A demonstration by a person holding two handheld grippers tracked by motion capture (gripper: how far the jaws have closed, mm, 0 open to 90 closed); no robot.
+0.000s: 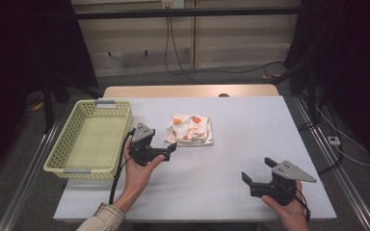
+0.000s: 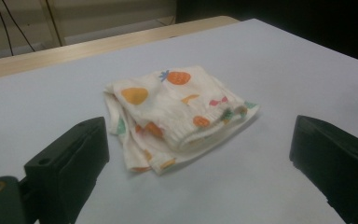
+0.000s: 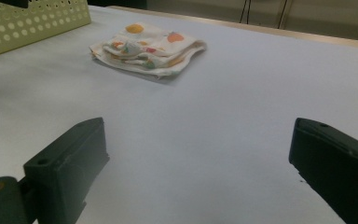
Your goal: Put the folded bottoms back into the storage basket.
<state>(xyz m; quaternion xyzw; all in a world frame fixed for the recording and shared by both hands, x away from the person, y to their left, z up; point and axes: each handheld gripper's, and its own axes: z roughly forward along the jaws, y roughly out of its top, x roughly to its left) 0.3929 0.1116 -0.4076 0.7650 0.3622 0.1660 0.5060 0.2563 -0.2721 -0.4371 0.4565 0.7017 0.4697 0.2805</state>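
Observation:
A folded white cloth [image 1: 189,130] printed with small orange and red fruits lies on the white table [image 1: 231,144], near its middle. My left gripper [image 1: 170,150] is held just to the cloth's near left, open, with nothing between its jaws. In the left gripper view the cloth [image 2: 177,116] lies a short way beyond the open left gripper [image 2: 200,140]. My right gripper [image 1: 257,169] is near the table's front right, open and holding nothing. In the right gripper view the cloth [image 3: 149,44] is far ahead of the right gripper [image 3: 198,140], toward the upper left.
A pale green perforated basket [image 1: 58,149] with nothing in it stands at the table's left edge, close beside my left hand; its wall [image 3: 32,23] shows in the right gripper view. Cables hang on the wall behind the table.

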